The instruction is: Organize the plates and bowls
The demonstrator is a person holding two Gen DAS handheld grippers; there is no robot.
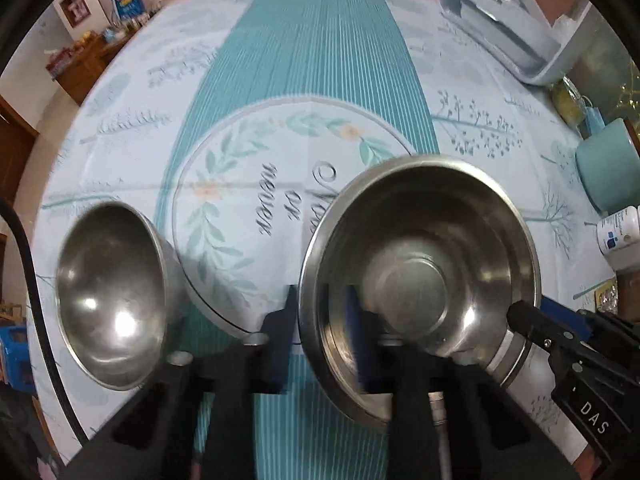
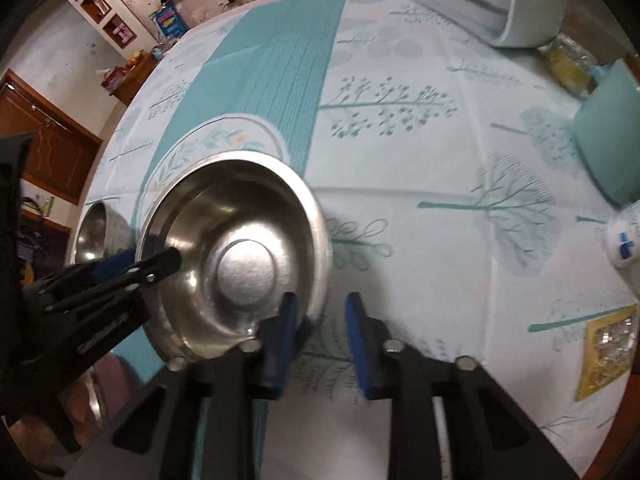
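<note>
**Left gripper gripping the wide bowl's rim, right gripper released beside it**

Left wrist view: The left gripper (image 1: 320, 332) is clamping the near rim of a wide steel bowl (image 1: 420, 280), one blue finger (image 1: 286, 340) outside the wall and the other inside. The bowl is tilting, its hollow facing the camera, and it is sitting over the printed cloth of the worktop (image 1: 132, 128). A small steel bowl (image 1: 112, 296) is lying to the left, well apart, tipped toward the lens. The right gripper (image 1: 524, 316) is reaching in from the lower right, its dark tip touching or just beside the wide bowl's right rim; which one cannot be told. Under that rim a steel plate edge (image 1: 508, 360) is showing. A clear bin (image 1: 516, 24), a teal mug (image 1: 608, 168) and a white bottle (image 1: 618, 232) are standing along the right side.

Right wrist view: The right gripper (image 2: 320, 340) is hanging released, its fingers spread with only cloth between them. Its left finger (image 2: 282, 344) is lying just beside the wide bowl's (image 2: 240, 256) rim. The left gripper (image 2: 160, 264) is coming in from the left, its tip over the bowl's left rim. The small bowl (image 2: 94, 236) is peeking out behind. A yellow packet (image 2: 608, 348) is lying at the right edge.
</note>
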